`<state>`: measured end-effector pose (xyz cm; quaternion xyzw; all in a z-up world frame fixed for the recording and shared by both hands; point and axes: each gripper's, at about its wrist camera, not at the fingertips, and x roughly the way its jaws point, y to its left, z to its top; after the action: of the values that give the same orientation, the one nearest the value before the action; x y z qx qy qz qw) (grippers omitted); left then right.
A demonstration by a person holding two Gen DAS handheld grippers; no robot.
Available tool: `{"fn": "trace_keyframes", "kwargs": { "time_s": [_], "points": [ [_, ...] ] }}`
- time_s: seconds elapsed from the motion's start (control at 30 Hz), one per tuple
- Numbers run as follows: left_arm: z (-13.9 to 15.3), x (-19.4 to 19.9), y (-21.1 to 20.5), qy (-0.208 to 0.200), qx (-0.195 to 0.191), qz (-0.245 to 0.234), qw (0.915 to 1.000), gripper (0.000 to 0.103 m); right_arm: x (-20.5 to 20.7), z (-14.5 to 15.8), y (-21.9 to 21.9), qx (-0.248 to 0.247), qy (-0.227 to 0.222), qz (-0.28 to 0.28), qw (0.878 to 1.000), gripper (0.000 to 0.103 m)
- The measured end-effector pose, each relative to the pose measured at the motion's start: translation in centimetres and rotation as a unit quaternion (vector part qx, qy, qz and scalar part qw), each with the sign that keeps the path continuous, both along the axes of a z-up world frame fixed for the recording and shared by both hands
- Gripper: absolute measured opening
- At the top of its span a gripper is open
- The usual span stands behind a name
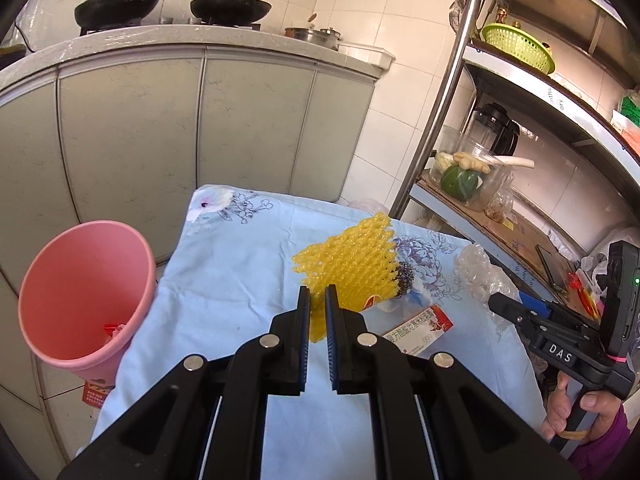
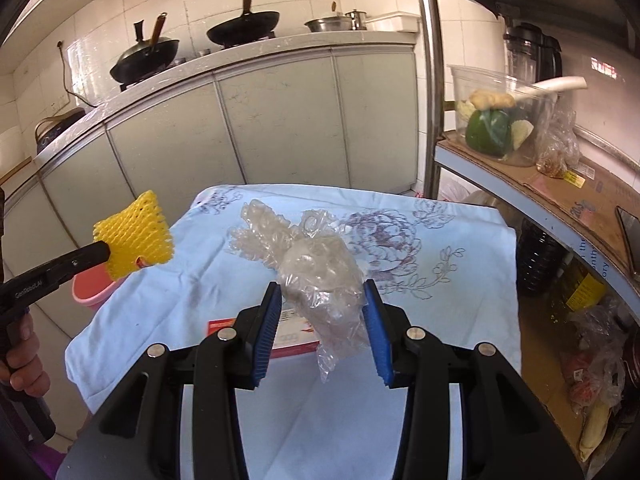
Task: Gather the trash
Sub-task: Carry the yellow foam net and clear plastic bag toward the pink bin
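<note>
Trash lifted clear of the blue floral cloth (image 2: 440,304) for dropping into the pink plastic bin (image 1: 80,296) at far left: yellow foam fruit net (image 1: 352,264) pinched in the shut left gripper (image 1: 318,300), crumpled clear plastic bag (image 2: 316,276) clamped between the right gripper (image 2: 320,308) pads.

Black grippers (image 1: 318,300) (image 2: 322,308) w/ blue ribbed pads, silver screws; purple sleeve (image 1: 600,440).

floral blue cloth-covered table (image 2: 460,300) with a red-and-white box (image 1: 420,330) flat on it
</note>
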<state>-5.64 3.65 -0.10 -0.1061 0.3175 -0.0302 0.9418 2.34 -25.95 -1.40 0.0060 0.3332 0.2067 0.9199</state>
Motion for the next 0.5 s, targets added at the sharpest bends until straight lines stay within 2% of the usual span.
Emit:
{"fn": "trace_keyframes", "kwargs": {
  "time_s": [0.5],
  "points": [
    [0.6,-3.6,4.6,-0.015,0.019,0.074,0.9969,0.007,-2.4,1.3,9.1,0.004,0.001,0.103,0.995,0.042]
  ]
}}
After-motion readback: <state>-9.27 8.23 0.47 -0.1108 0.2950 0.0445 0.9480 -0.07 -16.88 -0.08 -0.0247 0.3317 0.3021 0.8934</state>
